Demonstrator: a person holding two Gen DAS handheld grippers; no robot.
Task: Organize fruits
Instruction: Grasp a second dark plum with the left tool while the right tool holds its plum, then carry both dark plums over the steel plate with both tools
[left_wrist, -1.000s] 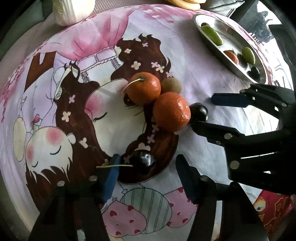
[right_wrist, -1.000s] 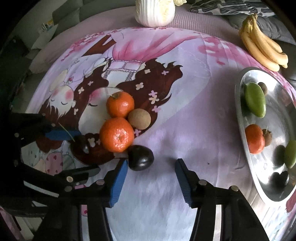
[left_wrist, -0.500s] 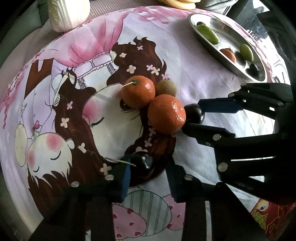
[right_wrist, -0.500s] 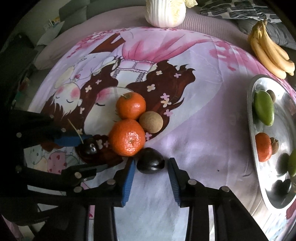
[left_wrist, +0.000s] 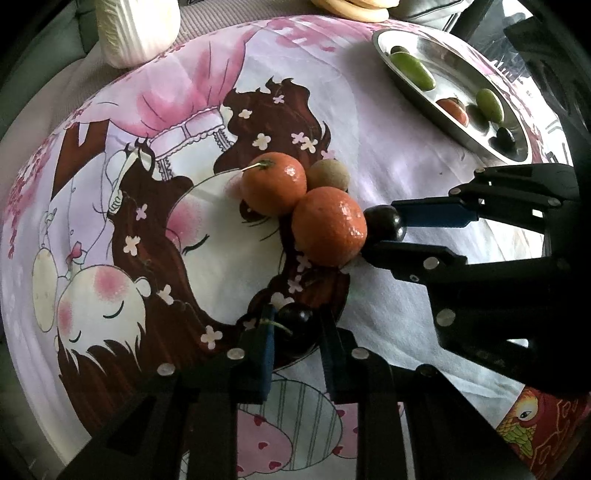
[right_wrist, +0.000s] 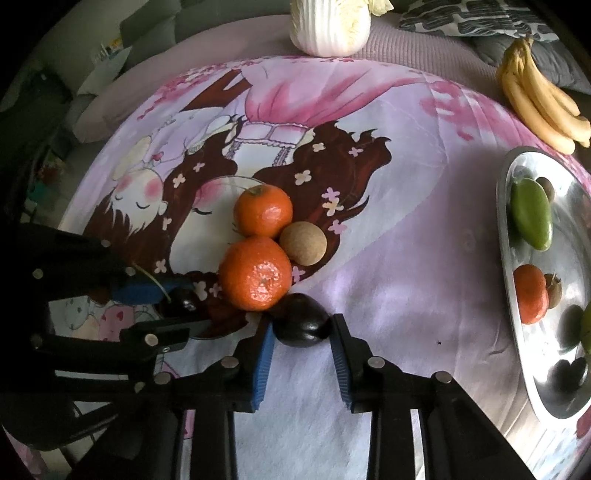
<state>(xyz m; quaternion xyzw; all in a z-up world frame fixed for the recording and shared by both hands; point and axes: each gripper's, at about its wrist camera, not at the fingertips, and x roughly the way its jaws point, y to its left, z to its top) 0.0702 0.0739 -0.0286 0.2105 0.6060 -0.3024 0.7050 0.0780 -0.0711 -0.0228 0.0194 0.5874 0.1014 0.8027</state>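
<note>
Two oranges (left_wrist: 272, 183) (left_wrist: 328, 226) and a brown round fruit (left_wrist: 328, 175) lie together on the cartoon-print cloth. My left gripper (left_wrist: 295, 332) is shut on a dark cherry (left_wrist: 295, 320) with a stem, low on the cloth. My right gripper (right_wrist: 301, 334) is shut on a dark plum (right_wrist: 302, 320) beside the nearer orange (right_wrist: 255, 272); the plum also shows in the left wrist view (left_wrist: 384, 223). The left gripper and cherry (right_wrist: 181, 301) show at the left of the right wrist view.
A steel tray (right_wrist: 504, 236) at the right holds green fruits, an orange and dark fruits; it also shows in the left wrist view (left_wrist: 413, 79). Bananas (right_wrist: 539, 99) lie behind it. A white ribbed vase (right_wrist: 328, 26) stands at the back.
Both grippers have moved forward and closed: the left on the cherry, the right on the plum. The oranges and brown fruit have not moved.
</note>
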